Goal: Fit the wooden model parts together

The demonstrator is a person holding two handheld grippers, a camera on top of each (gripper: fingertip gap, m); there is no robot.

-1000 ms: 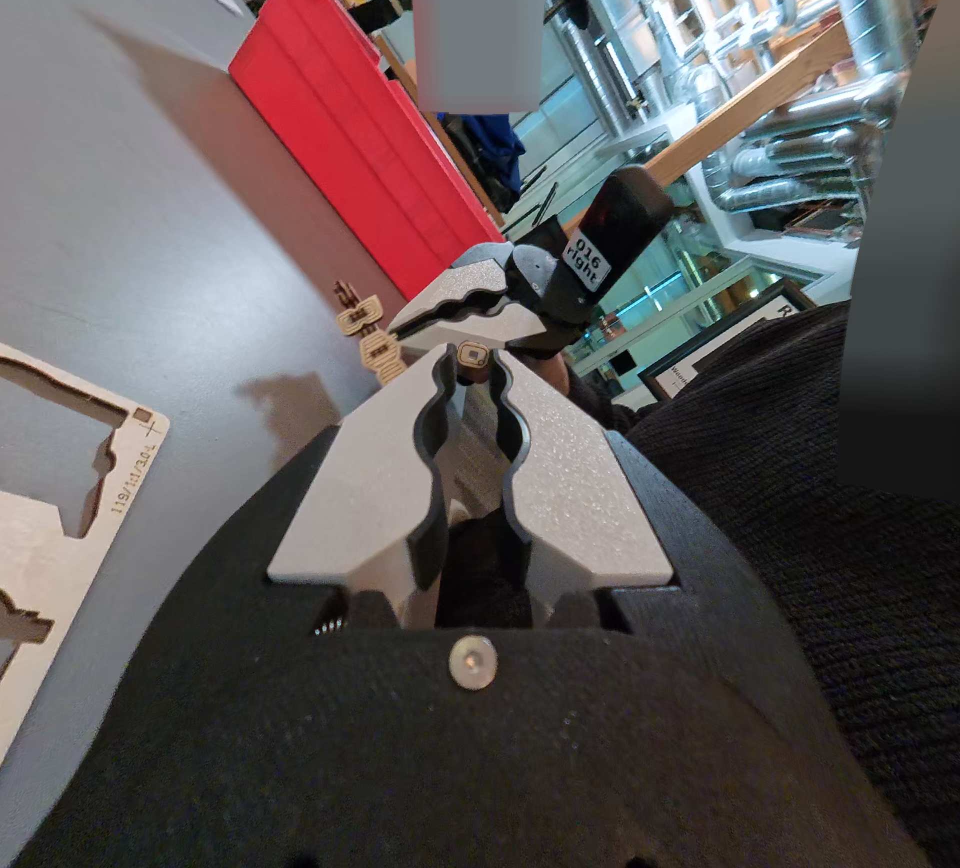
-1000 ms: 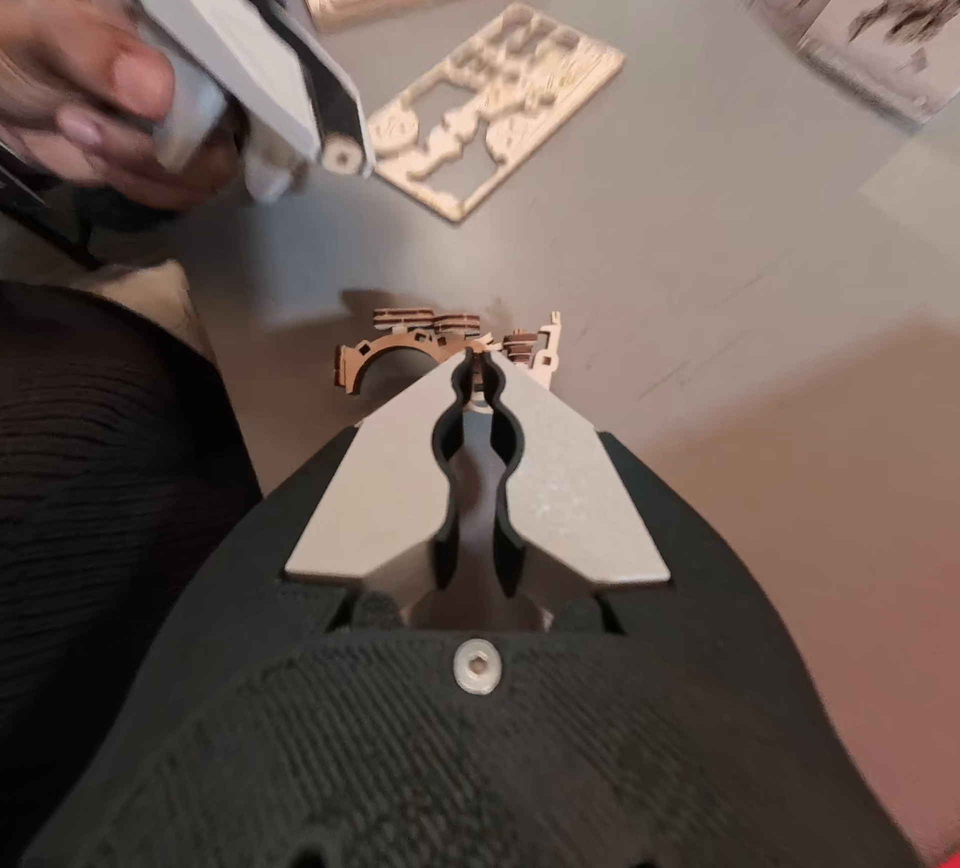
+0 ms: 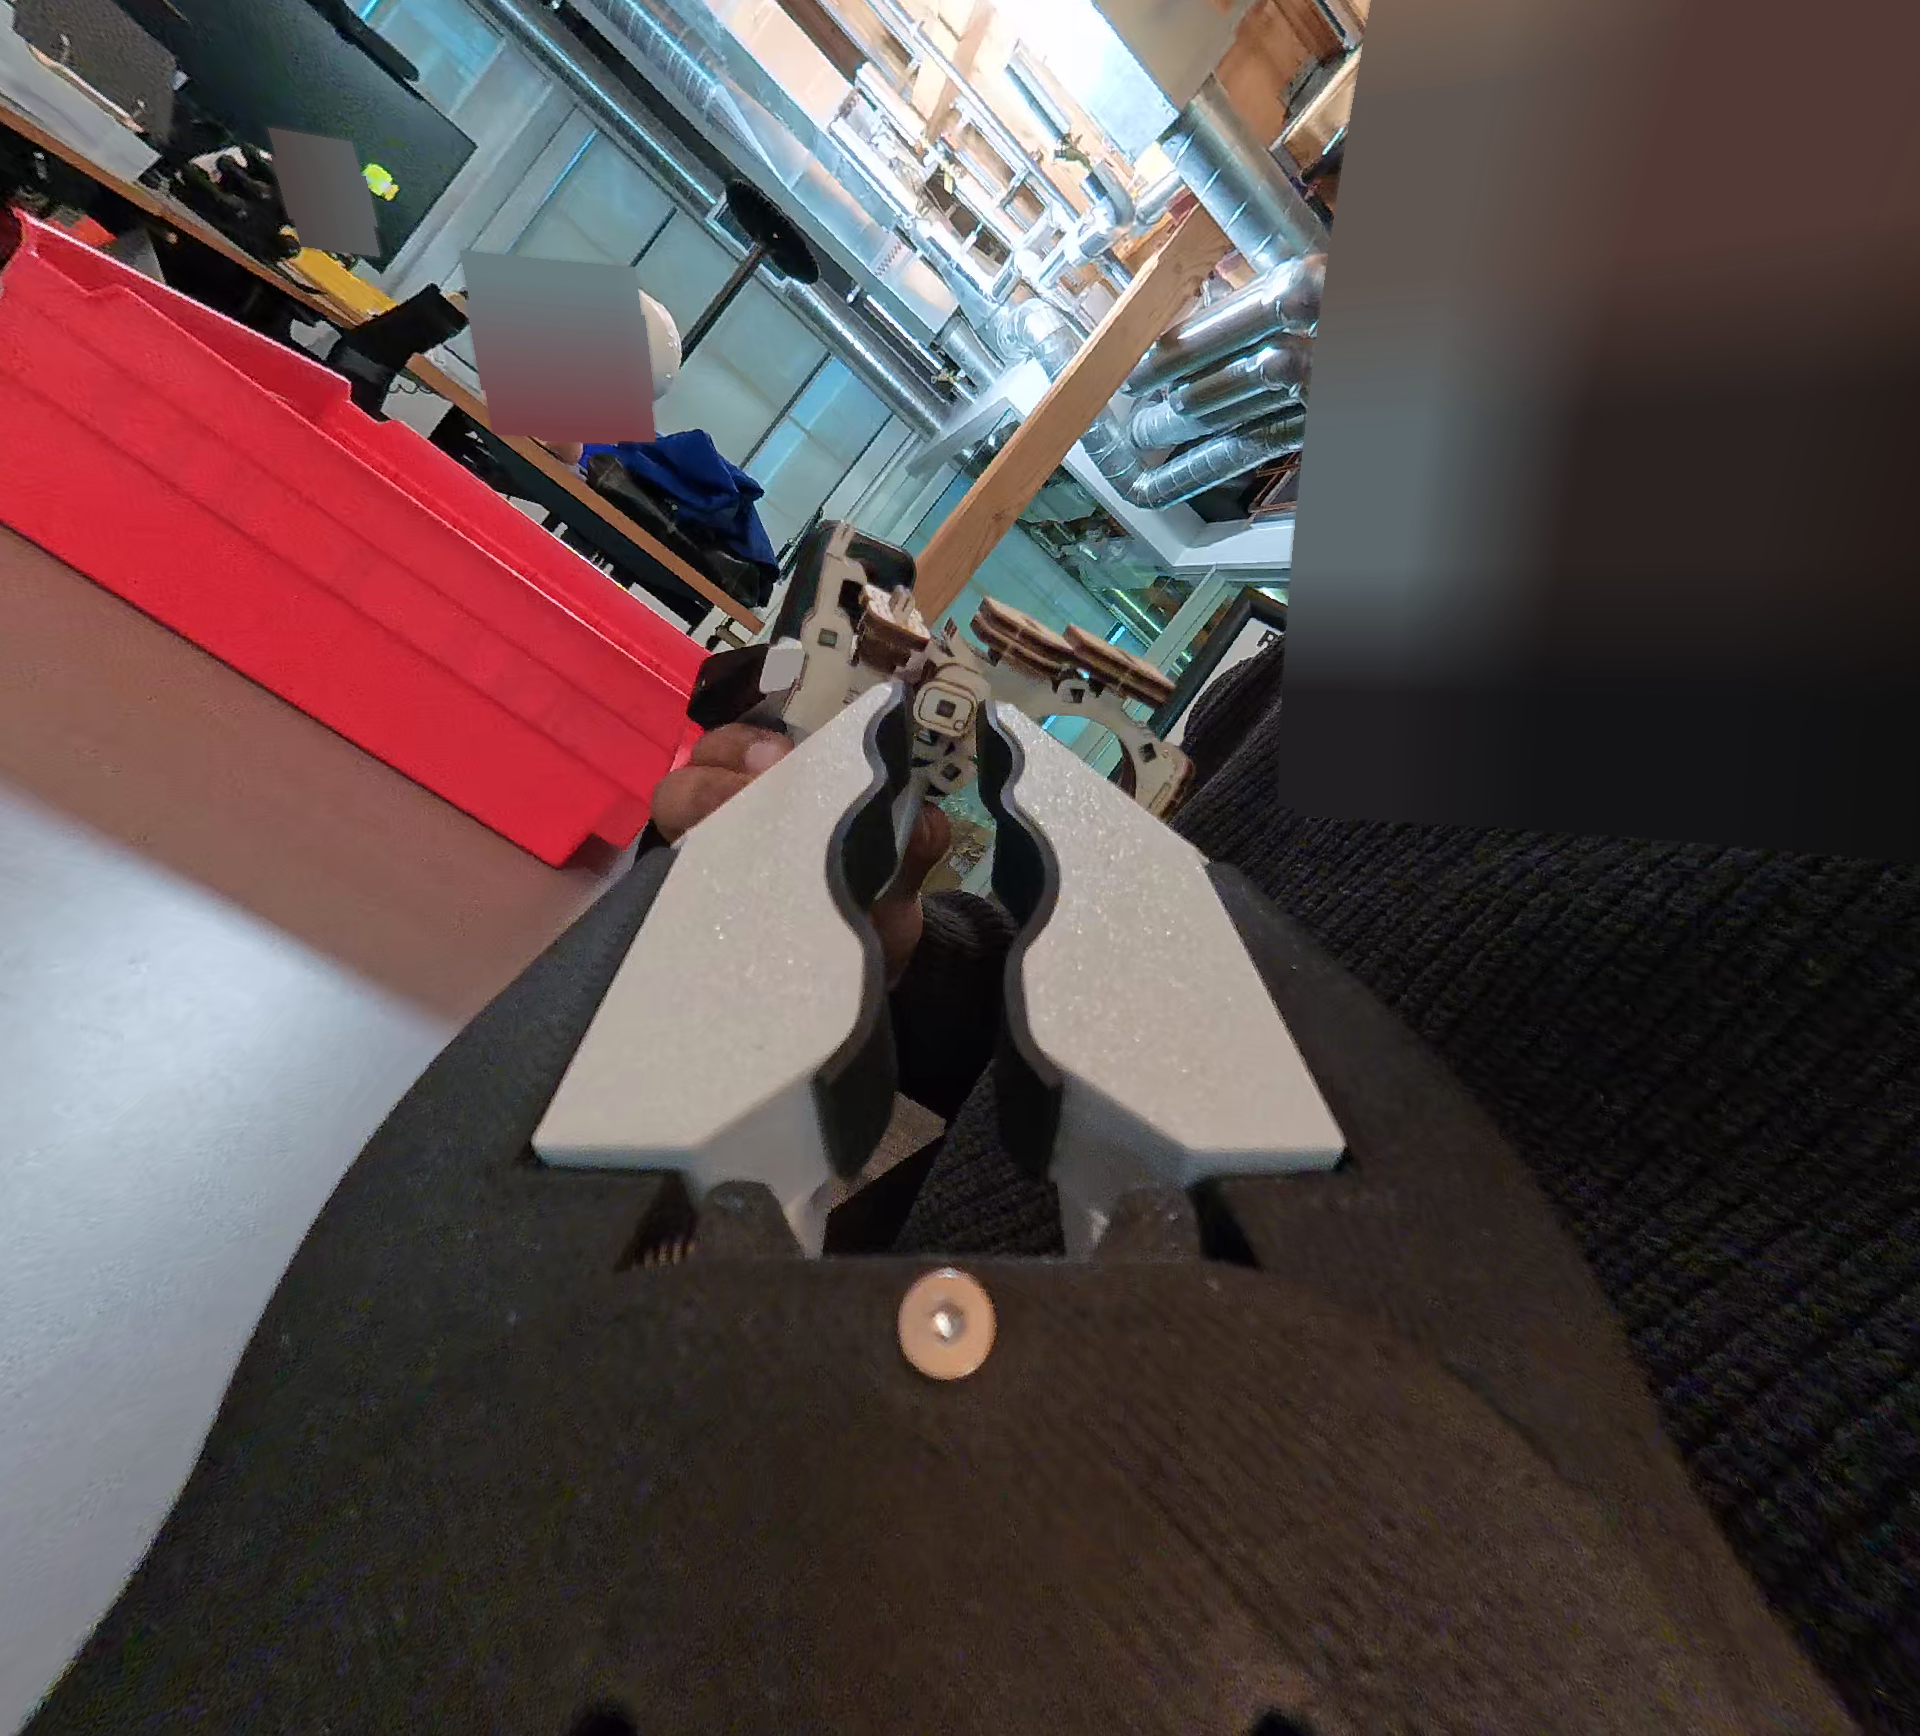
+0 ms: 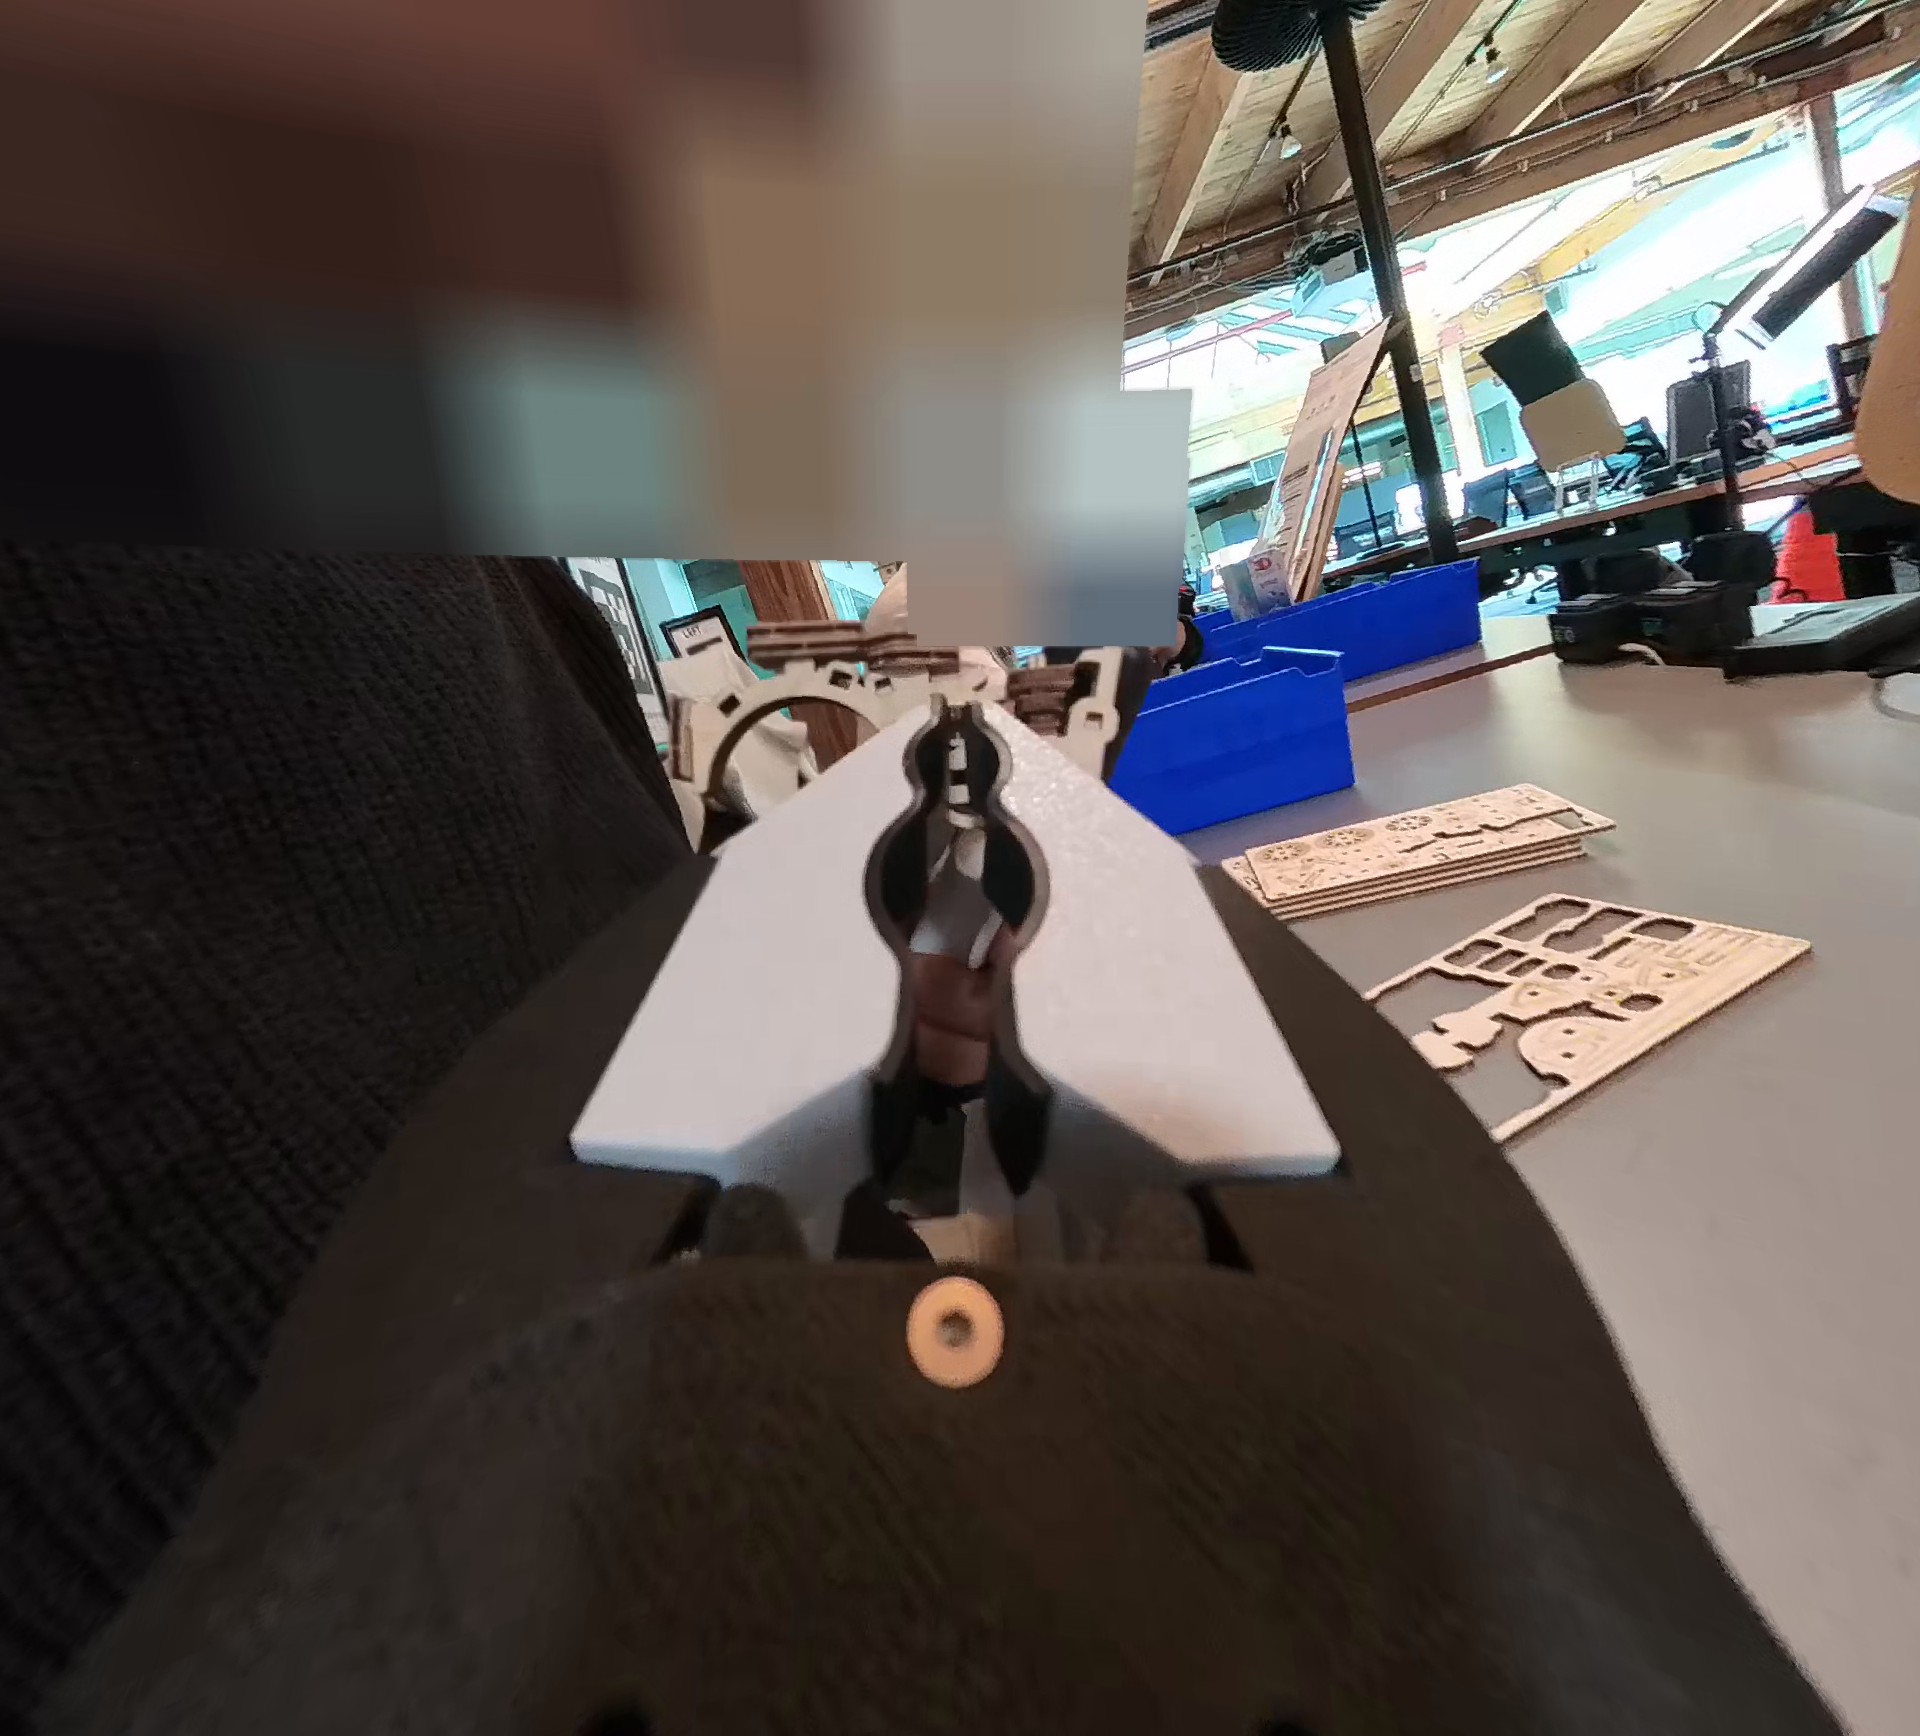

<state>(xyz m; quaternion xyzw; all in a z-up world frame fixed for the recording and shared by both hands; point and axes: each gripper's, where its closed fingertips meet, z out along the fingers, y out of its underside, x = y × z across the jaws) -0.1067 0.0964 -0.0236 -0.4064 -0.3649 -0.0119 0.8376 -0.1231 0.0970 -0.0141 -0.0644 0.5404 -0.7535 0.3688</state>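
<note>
Right gripper (image 4: 951, 718) pinches the model (image 4: 800, 699); left gripper (image 3: 940, 718) grips a small part (image 3: 943, 712), mostly hidden between its tips

A long red bin (image 3: 312, 606) lies on the grey table (image 4: 1662, 772), a blue bin (image 4: 1236, 741) stands farther off, and a black round-topped pole (image 4: 1371, 232) rises behind it

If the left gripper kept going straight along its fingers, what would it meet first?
Probably the wooden model assembly held in the right gripper, just beyond the small wooden part that the left gripper pinches; depth is uncertain.
</note>
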